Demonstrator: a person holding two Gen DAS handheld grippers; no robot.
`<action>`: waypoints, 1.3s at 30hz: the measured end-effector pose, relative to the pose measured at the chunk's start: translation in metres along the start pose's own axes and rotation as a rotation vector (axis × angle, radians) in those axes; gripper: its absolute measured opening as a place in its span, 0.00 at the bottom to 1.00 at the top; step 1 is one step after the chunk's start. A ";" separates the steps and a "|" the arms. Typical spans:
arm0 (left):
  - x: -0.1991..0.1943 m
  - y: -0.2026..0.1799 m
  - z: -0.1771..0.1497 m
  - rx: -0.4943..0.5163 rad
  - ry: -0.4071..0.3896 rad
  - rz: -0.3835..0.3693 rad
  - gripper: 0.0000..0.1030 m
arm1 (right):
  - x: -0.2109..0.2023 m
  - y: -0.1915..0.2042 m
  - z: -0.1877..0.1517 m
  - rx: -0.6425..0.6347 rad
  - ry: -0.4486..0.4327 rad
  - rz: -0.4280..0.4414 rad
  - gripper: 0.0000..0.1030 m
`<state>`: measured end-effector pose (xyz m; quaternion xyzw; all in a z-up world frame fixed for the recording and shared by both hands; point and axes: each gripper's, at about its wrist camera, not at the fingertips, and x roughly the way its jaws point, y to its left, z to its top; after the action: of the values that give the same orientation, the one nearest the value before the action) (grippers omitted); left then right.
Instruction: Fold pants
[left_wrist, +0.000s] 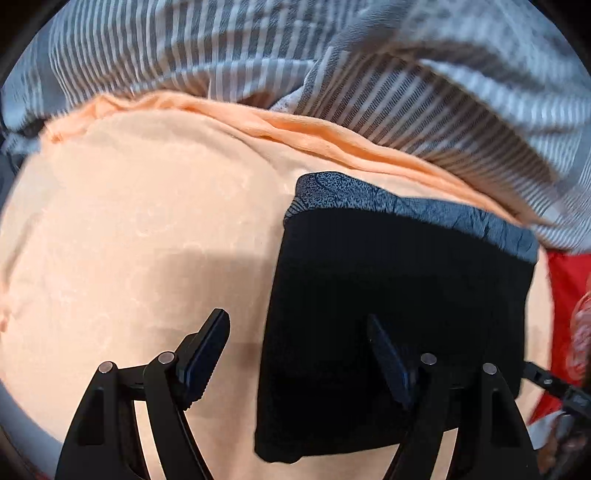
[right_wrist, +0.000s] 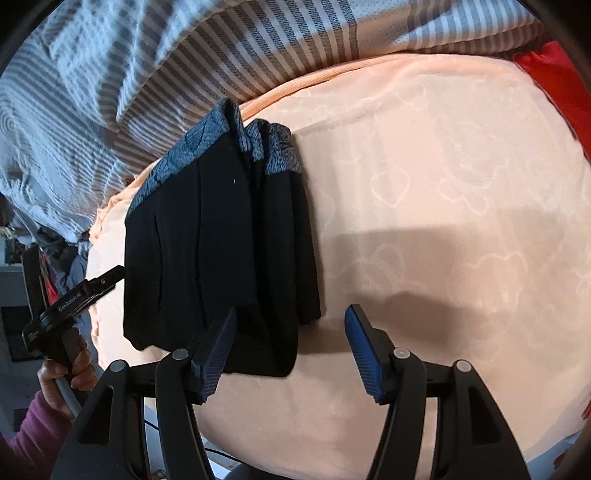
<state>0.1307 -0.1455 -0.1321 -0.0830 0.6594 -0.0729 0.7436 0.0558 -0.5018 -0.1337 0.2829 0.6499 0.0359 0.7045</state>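
Left wrist view: the left gripper (left_wrist: 297, 347) hangs with its fingers spread and empty, one finger (left_wrist: 388, 360) over the black pants (left_wrist: 399, 302), the other over the peach bedsheet (left_wrist: 147, 221). The pants lie folded into a compact stack near the bed's far edge, grey patterned waistband (left_wrist: 406, 206) toward the striped blanket (left_wrist: 258, 55).

Right wrist view: the right gripper (right_wrist: 290, 347) is open too, nothing between its fingers, just above the near end of the pants (right_wrist: 207, 251); the layers sit slightly staggered. The fold looks about finished; to do it well, I would lift both grippers straight up without snagging cloth, then square any overhanging layer
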 end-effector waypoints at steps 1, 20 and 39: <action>0.004 0.004 0.004 -0.009 0.022 -0.036 0.75 | 0.002 -0.003 0.004 0.016 -0.001 0.020 0.64; 0.054 0.009 0.037 0.111 0.209 -0.267 0.81 | 0.054 -0.028 0.053 0.029 0.082 0.371 0.71; 0.042 -0.002 0.027 0.076 0.111 -0.261 0.67 | 0.059 -0.030 0.055 0.083 0.085 0.375 0.56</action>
<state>0.1623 -0.1558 -0.1694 -0.1357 0.6800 -0.1984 0.6927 0.1071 -0.5219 -0.2001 0.4261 0.6158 0.1516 0.6451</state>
